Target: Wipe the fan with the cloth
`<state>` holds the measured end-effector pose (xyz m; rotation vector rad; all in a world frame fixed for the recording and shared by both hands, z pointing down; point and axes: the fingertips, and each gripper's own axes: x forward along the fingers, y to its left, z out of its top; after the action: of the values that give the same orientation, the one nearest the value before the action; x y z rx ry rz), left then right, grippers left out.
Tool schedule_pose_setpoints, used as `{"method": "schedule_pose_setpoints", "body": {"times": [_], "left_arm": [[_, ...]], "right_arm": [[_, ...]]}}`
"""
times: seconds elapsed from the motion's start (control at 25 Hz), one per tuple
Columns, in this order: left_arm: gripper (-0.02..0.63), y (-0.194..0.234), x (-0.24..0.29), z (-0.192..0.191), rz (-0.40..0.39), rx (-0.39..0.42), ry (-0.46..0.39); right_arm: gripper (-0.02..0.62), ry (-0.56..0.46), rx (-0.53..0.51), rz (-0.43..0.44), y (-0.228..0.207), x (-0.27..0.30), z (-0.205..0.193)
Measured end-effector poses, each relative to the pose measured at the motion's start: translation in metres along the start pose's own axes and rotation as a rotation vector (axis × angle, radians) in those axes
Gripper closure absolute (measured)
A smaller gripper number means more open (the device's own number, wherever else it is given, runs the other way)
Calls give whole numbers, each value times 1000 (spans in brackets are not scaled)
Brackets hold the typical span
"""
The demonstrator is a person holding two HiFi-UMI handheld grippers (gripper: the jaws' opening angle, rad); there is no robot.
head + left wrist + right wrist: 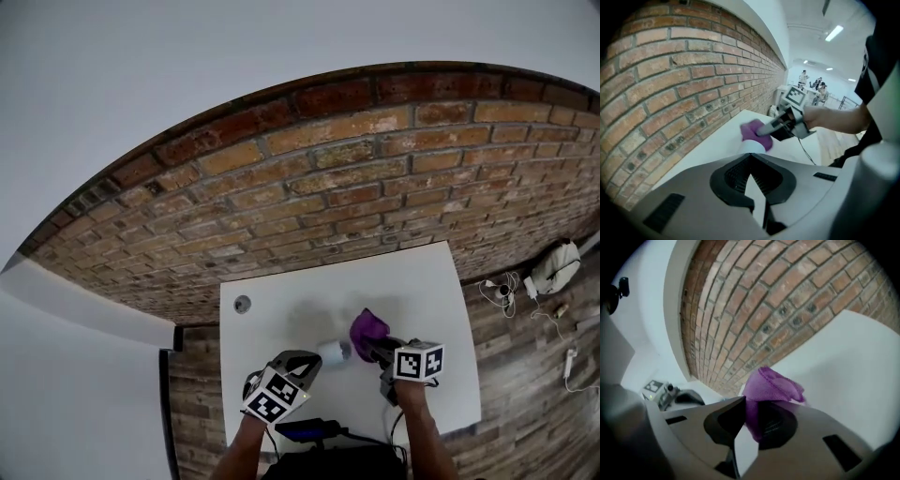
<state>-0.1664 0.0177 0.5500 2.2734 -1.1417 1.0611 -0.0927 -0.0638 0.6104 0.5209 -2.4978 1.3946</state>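
A small white fan (331,352) lies on the white table (281,314) between my two grippers. The right gripper (367,347) is shut on a purple cloth (368,325), which bunches up above its jaws (757,408) and hangs just right of the fan. In the left gripper view the cloth (752,131) sits right behind the fan's white body (752,146). My left gripper (314,361) points steeply down with its jaws closed (750,157), tips against the fan's near end. Whether it grips the fan I cannot tell.
A grey round insert (243,303) sits in the table's far left corner. A black device with cables (305,431) lies at the near edge. The floor is brick-patterned, with white items and cords (553,267) at the right. People stand far off in the left gripper view.
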Motion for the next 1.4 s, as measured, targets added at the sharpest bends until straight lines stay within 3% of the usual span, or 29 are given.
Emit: {"method": "schedule_pose_setpoints", "body": {"times": [0.12, 0.28, 0.36, 0.48, 0.64, 0.96, 1.12, 1.24, 1.4], "left_arm": [[606, -21, 4, -7, -163, -34, 46], [606, -37, 18, -25, -236, -38, 119], [606, -32, 26, -33, -202, -31, 136], [606, -16, 29, -37, -125, -51, 126], [606, 5, 27, -36, -46, -99, 91], [606, 39, 34, -23, 45, -154, 59], [606, 41, 25, -5, 74, -108, 19], [606, 26, 22, 10, 64, 11, 43], [606, 19, 26, 11, 64, 100, 108]], "right_arm": [[540, -61, -95, 96, 35, 19, 58], [540, 75, -176, 176, 64, 60, 47], [540, 145, -190, 180, 65, 69, 29], [540, 151, -166, 167, 62, 67, 20], [540, 94, -82, 121, 55, 52, 18], [540, -129, 177, 50, 35, 19, 1], [540, -180, 248, 42, 24, 6, 4], [540, -183, 149, 127, 60, 0, 32], [540, 2, -146, 146, 103, 25, 31]]}}
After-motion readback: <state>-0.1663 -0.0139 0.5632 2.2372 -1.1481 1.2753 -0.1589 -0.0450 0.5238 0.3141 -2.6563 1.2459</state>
